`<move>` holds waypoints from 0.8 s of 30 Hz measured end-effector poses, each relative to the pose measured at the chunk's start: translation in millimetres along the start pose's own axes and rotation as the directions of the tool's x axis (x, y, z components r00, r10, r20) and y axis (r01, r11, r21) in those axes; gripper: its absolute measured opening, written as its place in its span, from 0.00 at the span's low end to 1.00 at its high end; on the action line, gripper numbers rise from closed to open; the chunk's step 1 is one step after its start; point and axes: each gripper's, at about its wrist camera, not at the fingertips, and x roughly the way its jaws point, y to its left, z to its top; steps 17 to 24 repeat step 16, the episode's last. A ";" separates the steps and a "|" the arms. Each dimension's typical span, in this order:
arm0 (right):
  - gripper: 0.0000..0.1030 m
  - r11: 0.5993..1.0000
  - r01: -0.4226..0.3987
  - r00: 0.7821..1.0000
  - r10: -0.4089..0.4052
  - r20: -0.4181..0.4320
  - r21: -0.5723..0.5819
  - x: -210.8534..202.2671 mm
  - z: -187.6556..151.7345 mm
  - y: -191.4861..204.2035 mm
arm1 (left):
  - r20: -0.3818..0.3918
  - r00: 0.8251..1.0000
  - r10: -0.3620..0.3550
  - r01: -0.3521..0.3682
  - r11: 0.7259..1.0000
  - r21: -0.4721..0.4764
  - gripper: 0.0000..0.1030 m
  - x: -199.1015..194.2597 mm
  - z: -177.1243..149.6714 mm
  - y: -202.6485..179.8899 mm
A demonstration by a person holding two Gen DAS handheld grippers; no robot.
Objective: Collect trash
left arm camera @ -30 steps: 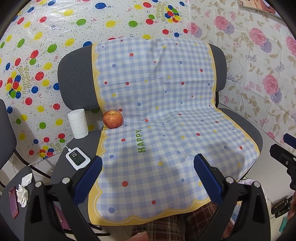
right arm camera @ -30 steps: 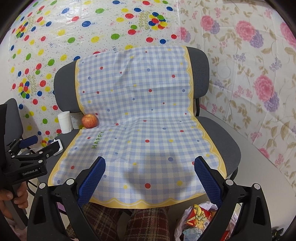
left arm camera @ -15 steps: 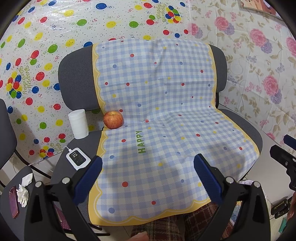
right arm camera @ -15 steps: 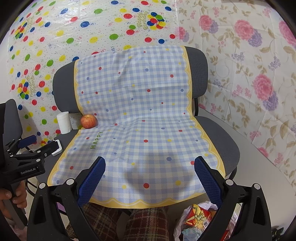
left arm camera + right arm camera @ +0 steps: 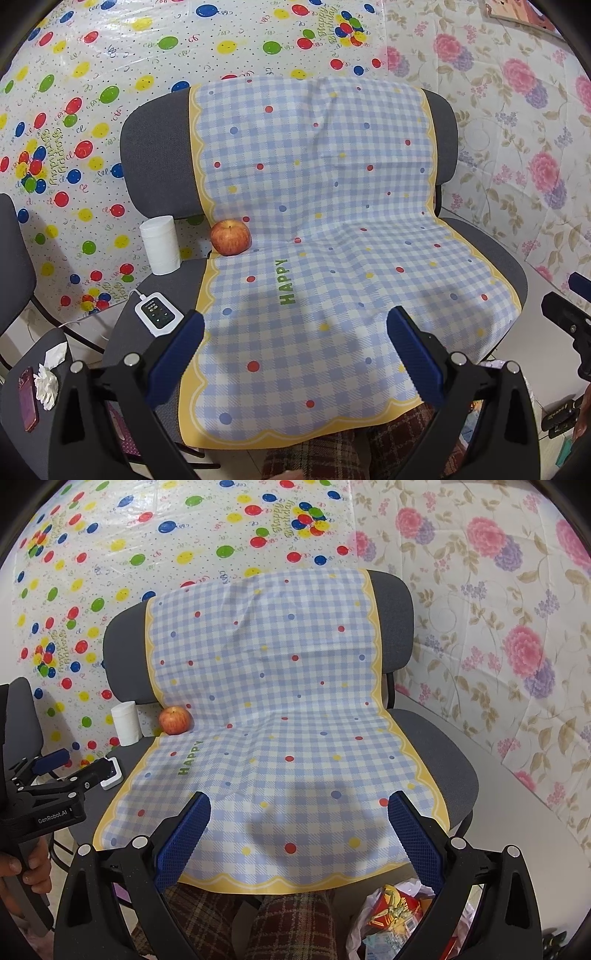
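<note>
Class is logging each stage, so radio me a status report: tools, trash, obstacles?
Left tool open, empty. Right tool open, empty. Trash bag on floor below right tool. Nothing blocking.

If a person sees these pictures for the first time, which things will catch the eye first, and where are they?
First comes the blue checked cloth with the word HAPPY, draped over the back and seat of the grey chair. Next, the red apple at the cloth's left edge where seat meets back, with a white paper roll beside it. Low in the right wrist view, a bag of colourful wrappers sits on the floor in front of the chair.
</note>
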 end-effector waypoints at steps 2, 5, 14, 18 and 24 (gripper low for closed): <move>0.93 1.000 -0.002 1.000 0.002 -0.001 0.000 0.1 0.2 -0.6 | 0.001 1.000 0.003 -0.003 1.000 0.000 0.93 0.7 -0.7 0.3; 0.93 1.000 -0.001 1.000 0.001 -0.004 0.001 1.7 -1.0 -1.8 | 0.010 1.000 0.009 -0.009 1.000 0.005 0.93 1.4 -0.3 -0.8; 0.93 0.999 0.028 1.000 -0.028 -0.012 -0.029 67.5 15.6 -32.0 | 0.011 1.000 0.020 -0.020 1.000 0.010 0.93 38.2 1.9 -4.6; 0.93 0.997 0.074 0.997 -0.074 -0.003 -0.034 98.3 25.0 -51.6 | -0.012 1.000 0.004 -0.004 1.000 -0.007 0.93 55.3 -1.5 -3.2; 0.93 0.997 0.074 0.997 -0.074 -0.003 -0.034 98.3 25.0 -51.6 | -0.012 1.000 0.004 -0.004 1.000 -0.007 0.93 55.3 -1.5 -3.2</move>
